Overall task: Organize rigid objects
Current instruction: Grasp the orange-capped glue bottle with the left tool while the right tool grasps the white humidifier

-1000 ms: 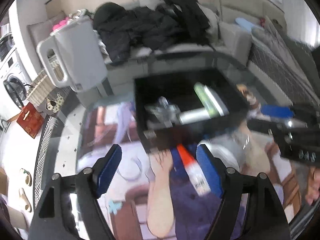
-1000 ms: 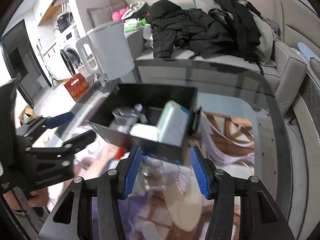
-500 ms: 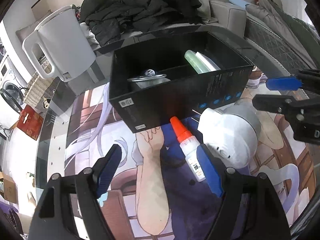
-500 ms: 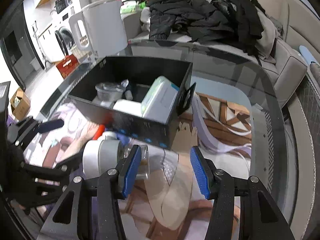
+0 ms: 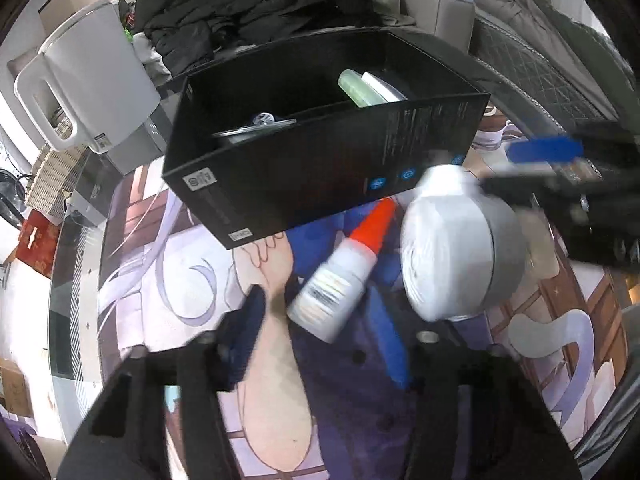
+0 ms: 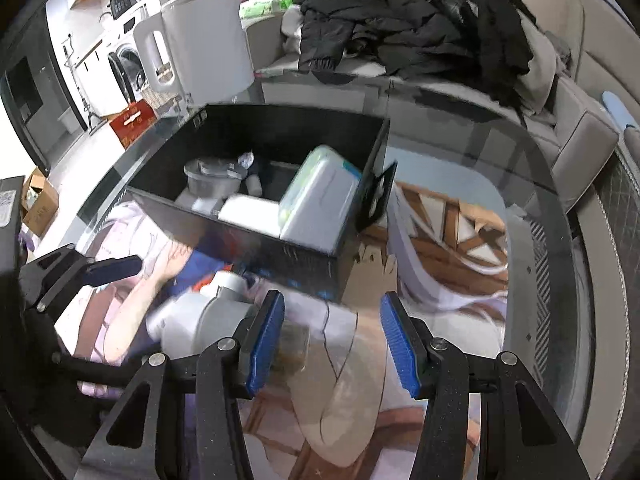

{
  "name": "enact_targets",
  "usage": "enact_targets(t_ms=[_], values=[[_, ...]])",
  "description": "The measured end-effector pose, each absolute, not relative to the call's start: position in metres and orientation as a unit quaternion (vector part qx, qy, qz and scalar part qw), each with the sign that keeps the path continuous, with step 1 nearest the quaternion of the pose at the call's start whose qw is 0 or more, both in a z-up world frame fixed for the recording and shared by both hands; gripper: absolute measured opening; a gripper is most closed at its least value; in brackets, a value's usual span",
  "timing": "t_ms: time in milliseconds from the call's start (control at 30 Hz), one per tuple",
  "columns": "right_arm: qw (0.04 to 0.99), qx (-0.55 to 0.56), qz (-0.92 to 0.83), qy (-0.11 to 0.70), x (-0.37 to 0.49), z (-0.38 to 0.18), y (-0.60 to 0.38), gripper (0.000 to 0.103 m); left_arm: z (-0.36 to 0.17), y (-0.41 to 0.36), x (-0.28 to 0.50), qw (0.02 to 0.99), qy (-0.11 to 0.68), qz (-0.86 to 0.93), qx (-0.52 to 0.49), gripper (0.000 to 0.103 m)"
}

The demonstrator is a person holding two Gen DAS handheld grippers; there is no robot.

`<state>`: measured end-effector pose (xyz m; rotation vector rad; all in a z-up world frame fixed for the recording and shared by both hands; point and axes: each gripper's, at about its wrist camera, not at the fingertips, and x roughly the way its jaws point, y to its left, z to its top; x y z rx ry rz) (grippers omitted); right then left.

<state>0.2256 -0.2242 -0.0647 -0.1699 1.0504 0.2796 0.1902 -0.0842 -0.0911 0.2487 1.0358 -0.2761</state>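
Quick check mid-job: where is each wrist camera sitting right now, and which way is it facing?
Left wrist: on the left gripper, angled down at the glue bottle between its closing fingers.
Right wrist: on the right gripper, angled down at the mat, fingers apart.
Shared: black box, white canister, white kettle; each shows the other gripper.

My right gripper (image 6: 332, 340) points down at the printed mat (image 6: 440, 248) on the glass table (image 6: 500, 152); blue pads (image 6: 394, 340) apart, nothing between them. Just left of the left pad lies a white-and-grey round device (image 6: 200, 324), blurred. Ahead stands the black open box (image 6: 280, 136) holding a clear lidded container (image 6: 212, 180) and a white-green pack (image 6: 320, 196). Left gripper (image 6: 112, 270) shows at left edge, its state unclear. White kettle (image 6: 204, 40) stands beyond the box.
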Motion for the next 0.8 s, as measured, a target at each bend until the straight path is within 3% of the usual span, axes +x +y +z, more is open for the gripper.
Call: enact_targets(t_ms=[67,267,333,400,433,533,567,667,800], values=[[0.843,-0.08,0.141,0.513,0.218,-0.069,-0.226,0.052,-0.09,-0.08,0.189,0.85,0.495,-0.139,0.112,0.028],[0.837,-0.08,0.165,0.516,0.188,-0.067,-0.227,0.052,-0.09,-0.073,0.182,0.846,0.499,-0.15,0.114,0.024],[0.839,-0.076,0.167,0.512,0.18,-0.062,-0.228,0.052,-0.087,-0.071,0.18,0.846,0.498,-0.156,0.112,0.026],[0.84,-0.067,0.178,0.508,0.175,-0.055,-0.227,0.052,-0.086,-0.073,0.18,0.847,0.493,-0.161,0.118,0.045],[0.839,-0.057,0.186,0.508,0.174,-0.052,-0.226,0.052,-0.084,-0.075,0.178,0.851,0.486,-0.159,0.124,0.048],[0.824,-0.017,0.211,0.526,0.174,-0.056,-0.222,0.052,-0.082,-0.082,0.182,0.857,0.47,-0.158,0.141,0.05],[0.82,-0.02,0.212,0.531,0.174,-0.06,-0.216,0.052,-0.082,-0.084,0.184,0.857,0.47,-0.16,0.14,0.048],[0.819,-0.037,0.205,0.535,0.177,-0.07,-0.207,0.052,-0.083,-0.086,0.188,0.851,0.48,-0.172,0.128,0.026],[0.818,-0.038,0.196,0.539,0.178,-0.079,-0.204,0.05,-0.084,-0.081,0.185,0.848,0.488,-0.169,0.119,0.023]])
